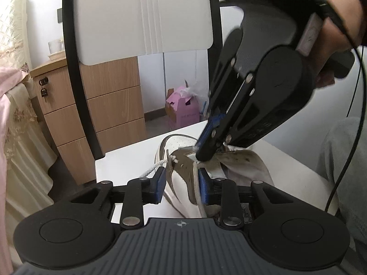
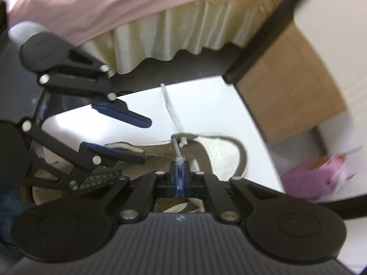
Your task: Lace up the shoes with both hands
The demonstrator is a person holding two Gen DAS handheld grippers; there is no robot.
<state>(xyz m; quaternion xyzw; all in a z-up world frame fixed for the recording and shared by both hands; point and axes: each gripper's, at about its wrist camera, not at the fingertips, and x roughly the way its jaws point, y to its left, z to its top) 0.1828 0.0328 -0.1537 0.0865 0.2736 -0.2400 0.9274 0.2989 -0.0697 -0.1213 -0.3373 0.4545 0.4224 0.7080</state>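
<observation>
A white and taupe sneaker (image 1: 181, 141) (image 2: 224, 153) lies on the white table (image 1: 128, 160) (image 2: 206, 105). Its white lace (image 1: 152, 169) (image 2: 170, 110) runs through a front eyelet and trails onto the table. My right gripper (image 2: 179, 167) (image 1: 205, 158) points steeply down over the tongue and is shut on the other stretch of that lace. My left gripper (image 1: 182, 180) (image 2: 144, 139) stands open, its blue pads (image 1: 161, 183) either side of the taupe eyelet flap (image 1: 183, 171). The far pad shows table behind it in the right wrist view.
A black chair frame with a white back (image 1: 144, 11) rises behind the table. A wooden drawer cabinet (image 1: 110, 105) and a pink box (image 1: 183, 110) stand beyond. A bed with a pink cover (image 2: 91, 4) is alongside. A hand (image 1: 332, 39) holds the right gripper; a grey-clad knee (image 1: 344, 151) is at right.
</observation>
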